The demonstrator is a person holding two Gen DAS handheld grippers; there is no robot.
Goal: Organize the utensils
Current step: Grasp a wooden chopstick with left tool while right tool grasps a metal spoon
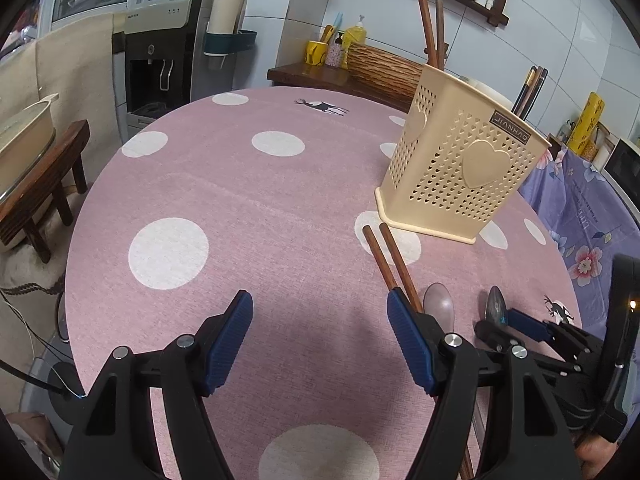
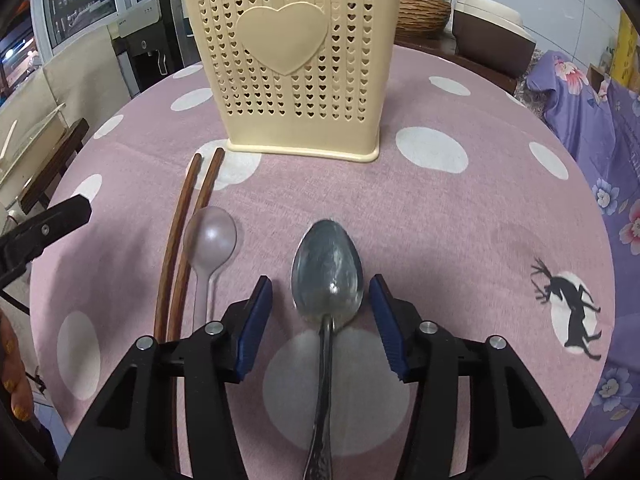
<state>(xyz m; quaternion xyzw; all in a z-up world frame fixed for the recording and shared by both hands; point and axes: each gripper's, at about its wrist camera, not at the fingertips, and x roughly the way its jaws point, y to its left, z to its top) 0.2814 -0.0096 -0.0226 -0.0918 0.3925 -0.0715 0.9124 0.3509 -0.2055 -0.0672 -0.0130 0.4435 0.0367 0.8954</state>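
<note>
A cream perforated utensil holder [image 2: 296,68] with a heart on its side stands on the pink dotted table [image 2: 460,220]; it also shows in the left wrist view [image 1: 460,160] with chopsticks standing in it. A metal spoon [image 2: 328,276] lies flat, its bowl between the open fingers of my right gripper [image 2: 322,312]. A clear plastic spoon [image 2: 210,240] and a pair of brown chopsticks [image 2: 180,248] lie to its left. My left gripper [image 1: 320,320] is open and empty over bare cloth, left of the chopsticks [image 1: 390,260].
A wooden stool [image 1: 44,172] with a basin stands left of the table. A water dispenser [image 1: 160,52] and a side table with a wicker basket [image 1: 384,68] are behind. A purple flowered cloth [image 2: 600,140] lies to the right.
</note>
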